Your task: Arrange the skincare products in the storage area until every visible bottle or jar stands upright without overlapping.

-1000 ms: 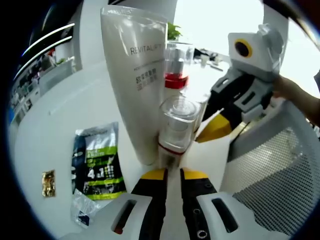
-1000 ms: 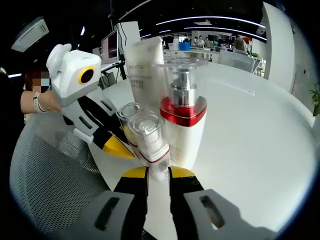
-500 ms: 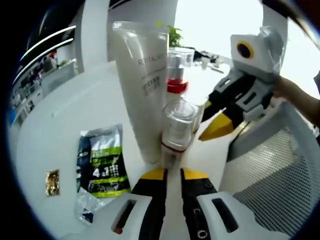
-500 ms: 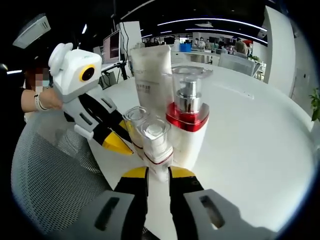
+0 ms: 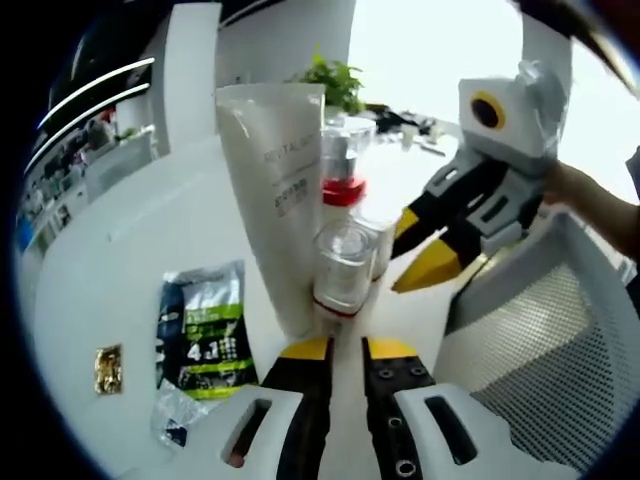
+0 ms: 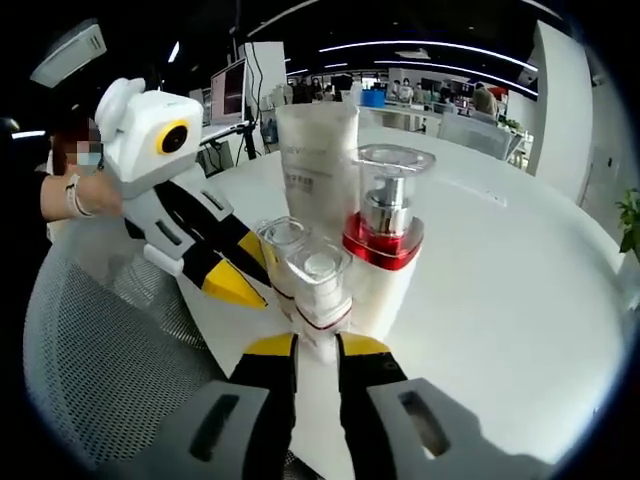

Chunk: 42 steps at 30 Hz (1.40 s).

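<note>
My right gripper (image 6: 316, 345) clamps the small bottle (image 6: 318, 290) upright beside the pump bottle (image 6: 385, 250) (my left gripper (image 5: 336, 349) pinched, empty); next, let go gently.

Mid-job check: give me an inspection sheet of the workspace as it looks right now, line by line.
Surface: white table, bare around the products.
Job's things: white tube, red-collared pump bottle and two small clear-capped bottles, all upright in a tight cluster.
Clutter: green-and-black sachet, small gold packet, clear wrapper, all flat on the table.
Grippers: left gripper jaws nearly closed, empty, just short of a small bottle; right gripper likewise, whether touching the front bottle unclear.
Cables: nothing seen.
Surroundings: white mesh basket beside the cluster; open office with desks; plant.
</note>
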{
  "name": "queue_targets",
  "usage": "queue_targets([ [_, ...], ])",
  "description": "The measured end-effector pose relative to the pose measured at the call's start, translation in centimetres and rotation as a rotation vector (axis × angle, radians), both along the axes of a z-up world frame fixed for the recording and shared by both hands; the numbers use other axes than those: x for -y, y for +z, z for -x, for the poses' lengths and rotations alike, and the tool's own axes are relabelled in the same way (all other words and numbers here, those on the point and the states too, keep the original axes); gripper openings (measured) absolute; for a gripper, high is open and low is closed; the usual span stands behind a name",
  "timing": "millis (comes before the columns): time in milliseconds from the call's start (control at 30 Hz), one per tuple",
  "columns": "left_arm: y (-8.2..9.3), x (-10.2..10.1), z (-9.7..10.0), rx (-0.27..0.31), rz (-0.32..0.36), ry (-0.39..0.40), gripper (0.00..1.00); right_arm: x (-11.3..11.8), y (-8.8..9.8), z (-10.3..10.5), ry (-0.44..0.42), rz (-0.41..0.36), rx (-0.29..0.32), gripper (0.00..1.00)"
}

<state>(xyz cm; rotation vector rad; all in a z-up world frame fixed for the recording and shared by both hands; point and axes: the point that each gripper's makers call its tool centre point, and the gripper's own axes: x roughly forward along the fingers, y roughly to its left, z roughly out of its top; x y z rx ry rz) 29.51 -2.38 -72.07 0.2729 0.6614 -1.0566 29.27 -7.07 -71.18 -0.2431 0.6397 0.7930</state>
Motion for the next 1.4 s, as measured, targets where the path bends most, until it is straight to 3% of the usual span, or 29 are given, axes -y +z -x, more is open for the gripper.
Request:
queue_targets([
  [533,0.5,0.7,0.3,0.021,0.008,-0.014,0.08,0.1,1.4,0.2,-0.001,0.025,0.043,0.15],
  [767,0.5,0.5,0.5,0.029,0.000,-0.025,0.09,0.3,3.1,-0.3,-0.019,0.023,0.090,0.17],
  [1067,2.6,-1.4,0.0,0.062,0.039,0.026,0.10,0.6,4.9,0.1,-0.037,0.017,0.130,0.18],
  [1400,5.3,-4.2,0.1,0.093,0.073,0.098,0.22,-0.3,7.7,0.5,-0.042,-0.004,0.164,0.26],
])
